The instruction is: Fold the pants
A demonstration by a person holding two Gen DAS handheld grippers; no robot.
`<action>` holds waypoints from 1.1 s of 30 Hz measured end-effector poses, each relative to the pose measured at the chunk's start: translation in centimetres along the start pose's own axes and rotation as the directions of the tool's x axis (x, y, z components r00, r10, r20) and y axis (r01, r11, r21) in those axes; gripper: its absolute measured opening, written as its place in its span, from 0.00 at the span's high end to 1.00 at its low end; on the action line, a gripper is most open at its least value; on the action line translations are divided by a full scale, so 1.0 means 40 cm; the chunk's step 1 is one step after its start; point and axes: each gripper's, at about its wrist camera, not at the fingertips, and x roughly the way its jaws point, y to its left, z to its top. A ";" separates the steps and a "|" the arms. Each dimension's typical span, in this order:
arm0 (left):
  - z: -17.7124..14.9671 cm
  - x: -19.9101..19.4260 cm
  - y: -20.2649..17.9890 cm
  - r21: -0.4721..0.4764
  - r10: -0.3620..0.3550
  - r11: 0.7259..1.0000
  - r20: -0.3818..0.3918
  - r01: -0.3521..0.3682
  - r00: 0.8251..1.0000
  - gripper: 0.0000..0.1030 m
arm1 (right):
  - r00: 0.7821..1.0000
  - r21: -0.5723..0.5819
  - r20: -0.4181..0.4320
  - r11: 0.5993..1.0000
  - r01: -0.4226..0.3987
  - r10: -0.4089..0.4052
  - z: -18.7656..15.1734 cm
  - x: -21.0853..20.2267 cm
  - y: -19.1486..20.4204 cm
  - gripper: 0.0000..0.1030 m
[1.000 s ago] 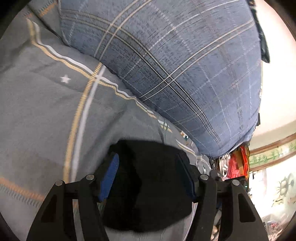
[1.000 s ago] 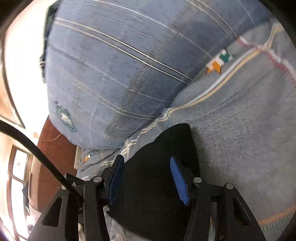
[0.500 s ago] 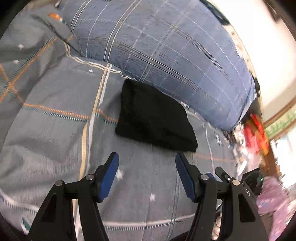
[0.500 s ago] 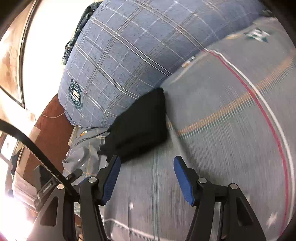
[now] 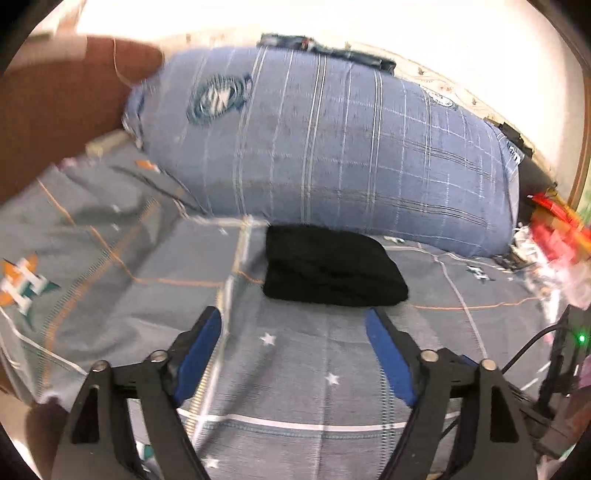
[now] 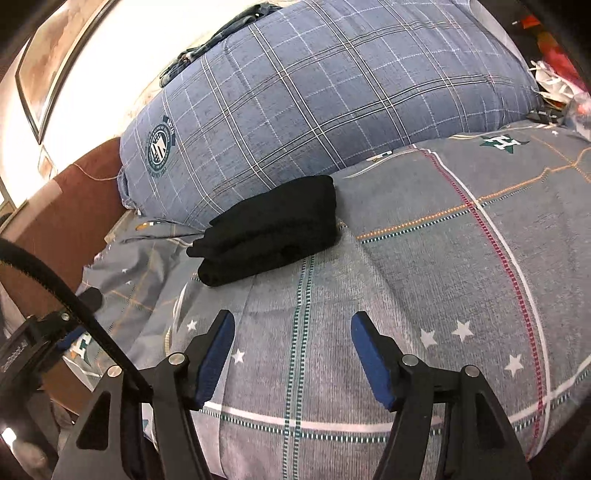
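Pants (image 5: 332,267), black, lie folded into a compact stacked bundle on the grey patterned bedsheet (image 5: 295,369), with the far edge against the base of a large blue plaid pillow (image 5: 332,147). In the right wrist view the same bundle (image 6: 269,229) shows its layered folds at the near-left end; no waistband, leg or seam detail can be made out in the dark fabric. Left gripper (image 5: 293,328) hangs above the sheet, short of the bundle, jaws spread wide and holding nothing. Right gripper (image 6: 291,332) is likewise spread wide and empty, apart from the bundle. The left wrist view is smeared by motion blur, most heavily along its left side, so the printed emblems on sheet and pillow are not legible there. A brown headboard (image 6: 66,221) is cut off by the frame edge. Red and white clutter (image 5: 554,236) beyond the pillow's right end cannot be identified. A dark item on top of the pillow (image 6: 221,33) is only partly visible.
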 end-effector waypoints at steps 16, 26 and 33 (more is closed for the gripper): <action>-0.027 -0.035 -0.003 0.048 0.119 0.991 0.050 -0.121 0.992 0.01 | 0.996 -0.158 -0.033 0.984 0.080 -0.086 -0.065 0.022 0.096 0.27; -0.059 -0.005 -0.042 0.112 0.119 0.987 -0.008 -0.117 0.993 0.01 | 0.993 -0.147 -0.054 0.985 0.093 -0.102 -0.071 0.037 0.082 0.26; -0.071 0.002 -0.055 0.133 0.115 0.985 -0.026 -0.111 0.993 0.01 | 0.992 -0.139 -0.056 0.985 0.105 -0.113 -0.071 0.039 0.075 0.25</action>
